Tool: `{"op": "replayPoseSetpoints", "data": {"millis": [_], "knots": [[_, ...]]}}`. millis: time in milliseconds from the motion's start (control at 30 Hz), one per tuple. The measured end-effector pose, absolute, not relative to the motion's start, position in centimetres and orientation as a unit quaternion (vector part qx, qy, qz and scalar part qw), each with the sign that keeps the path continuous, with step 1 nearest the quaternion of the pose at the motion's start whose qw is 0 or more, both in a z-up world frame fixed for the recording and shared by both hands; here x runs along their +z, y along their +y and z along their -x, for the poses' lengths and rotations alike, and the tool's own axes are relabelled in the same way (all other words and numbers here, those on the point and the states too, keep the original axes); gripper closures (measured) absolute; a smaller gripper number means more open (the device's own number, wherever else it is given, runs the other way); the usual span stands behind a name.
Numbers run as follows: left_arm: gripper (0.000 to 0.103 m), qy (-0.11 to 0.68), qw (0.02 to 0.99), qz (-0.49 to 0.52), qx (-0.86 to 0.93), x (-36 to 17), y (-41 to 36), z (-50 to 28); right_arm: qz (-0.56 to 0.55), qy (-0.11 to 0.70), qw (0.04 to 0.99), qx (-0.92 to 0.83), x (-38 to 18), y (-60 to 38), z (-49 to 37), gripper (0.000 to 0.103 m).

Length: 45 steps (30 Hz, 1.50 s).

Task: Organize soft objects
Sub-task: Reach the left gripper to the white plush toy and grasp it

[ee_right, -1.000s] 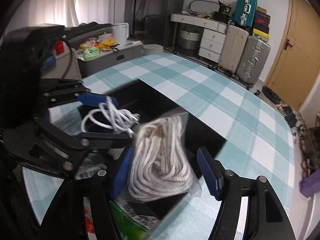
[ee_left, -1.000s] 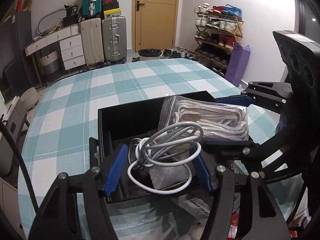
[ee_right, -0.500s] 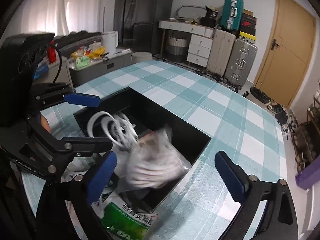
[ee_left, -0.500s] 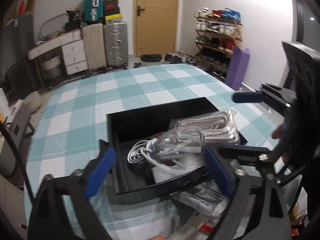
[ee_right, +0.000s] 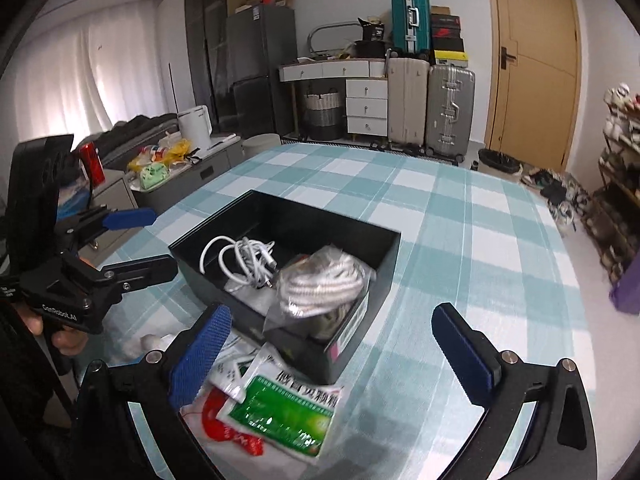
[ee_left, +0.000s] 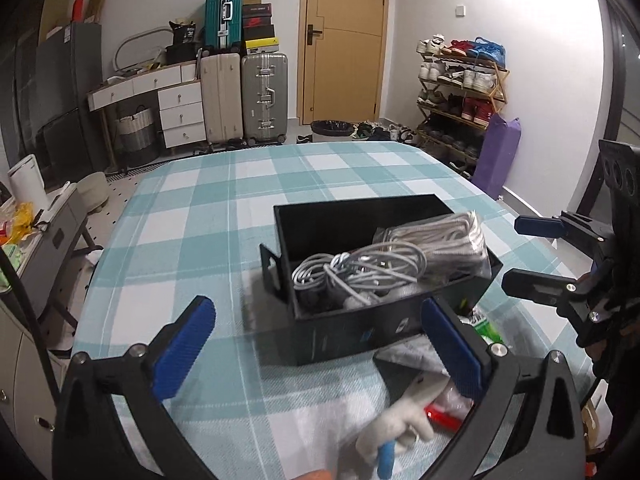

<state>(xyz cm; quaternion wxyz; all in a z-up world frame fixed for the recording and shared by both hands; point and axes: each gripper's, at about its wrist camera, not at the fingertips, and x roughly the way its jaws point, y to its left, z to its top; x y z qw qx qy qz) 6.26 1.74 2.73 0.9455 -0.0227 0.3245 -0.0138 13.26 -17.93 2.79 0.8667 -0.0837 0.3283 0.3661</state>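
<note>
Checked teal-and-white cloth covers the table [ee_left: 192,216], with suitcases, drawers and a yellow door behind it. Nearest the lens, the left gripper [ee_left: 316,344] stands spread wide with nothing between its blue pads; its jaws have just been opening. The right gripper [ee_right: 340,344] is likewise released and bare. Just beyond both sits the black box [ee_right: 384,276], holding the white cable [ee_right: 240,256] on one side and the bagged rope [ee_right: 324,284] on the other, the bag leaning up over the near wall.

Outside the box, at its near edge, lie a green packet [ee_right: 288,412], a red-and-white packet [ee_right: 224,420] and a small white plush toy [ee_left: 400,432]. These look like the next pieces to gather. Taking one well probably means coming in low and flat, pinching a packet by a free edge rather than its middle, and lifting clear of the box wall before moving over it.

Room is tight near the box front, where packets overlap and the table edge is close. Beyond and beside the box the cloth lies open.
</note>
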Motion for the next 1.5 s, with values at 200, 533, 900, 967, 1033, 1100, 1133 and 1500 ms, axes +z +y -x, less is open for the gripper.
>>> {"op": "replayPoseSetpoints", "data": {"millis": [200, 533, 900, 967, 1033, 1100, 1133, 1500], "knots": [[0.000, 0.319, 0.947, 0.024, -0.013, 2.2, 1.6, -4.8, 0.096, 0.340, 0.862, 0.363, 2.2, -17.9, -11.6, 0.001], [0.000, 0.333, 0.943, 0.019, -0.008, 0.8, 1.1, -3.5, 0.108, 0.356, 0.850, 0.373, 1.2, -17.8, -10.1, 0.001], [0.000, 0.371, 0.927, 0.024, -0.044, -0.3, 0.3, -2.6, 0.145, 0.382, 0.827, 0.386, -0.4, -16.8, -9.5, 0.001], [0.000, 0.379, 0.924, 0.017, -0.048, -0.6, -0.2, -2.7, 0.147, 0.385, 0.824, 0.389, -0.7, -16.8, -9.5, 0.001], [0.000, 0.384, 0.922, 0.011, -0.049, -0.8, -0.6, -2.7, 0.144, 0.393, 0.820, 0.390, -1.0, -16.8, -9.7, 0.001], [0.000, 0.389, 0.920, 0.011, -0.052, -1.0, -0.9, -2.8, 0.136, 0.402, 0.817, 0.390, -1.4, -16.9, -10.2, 0.001], [0.000, 0.391, 0.919, 0.011, -0.052, -1.1, -1.0, -2.9, 0.133, 0.406, 0.816, 0.389, -1.5, -17.0, -10.3, 0.001], [0.000, 0.430, 0.901, 0.026, -0.042, -2.9, -0.6, -3.6, 0.084, 0.465, 0.795, 0.380, -3.5, -16.6, -12.3, 0.001]]}}
